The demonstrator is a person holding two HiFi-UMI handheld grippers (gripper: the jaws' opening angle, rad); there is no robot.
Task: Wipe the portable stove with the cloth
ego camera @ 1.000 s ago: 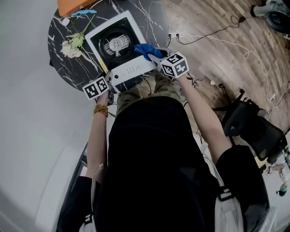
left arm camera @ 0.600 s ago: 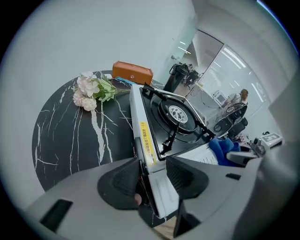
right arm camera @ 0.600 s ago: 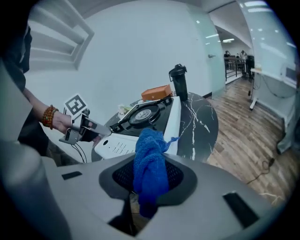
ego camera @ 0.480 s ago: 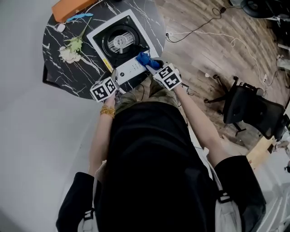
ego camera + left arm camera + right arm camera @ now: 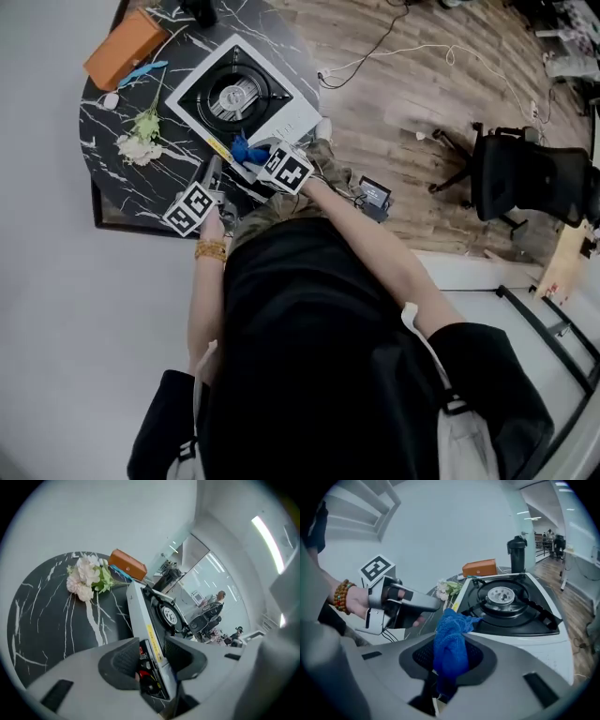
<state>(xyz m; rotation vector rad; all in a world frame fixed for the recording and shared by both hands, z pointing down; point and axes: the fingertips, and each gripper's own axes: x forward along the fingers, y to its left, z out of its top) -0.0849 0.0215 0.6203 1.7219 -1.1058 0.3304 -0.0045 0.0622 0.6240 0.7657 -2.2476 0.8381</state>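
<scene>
Head view: one round black marble tabletop carries everything, and one person in a black top stands at its near edge with one gripper in each hand. One white portable stove with a single black burner sits turned cornerwise on the right part of the tabletop, one corner reaching its near edge. The left gripper sits astride the stove's left side, the one with the yellow label. Its jaws stand partly apart, have just been closing, and both pads lie against that side. The right gripper hovers just beside it, over the stove's near corner, with its jaws closed tight on one blue cloth. The cloth bunches out past the pads, above the white front panel; whether it touches the panel cannot be told. One orange box lies at the far left edge of the tabletop. One dark bottle stands at the far edge, behind the stove. One sprig of pale flowers lies near the left edge, well apart from the stove. One slim blue object lies just beside the box, and one small white object lies near the left edge.
</scene>
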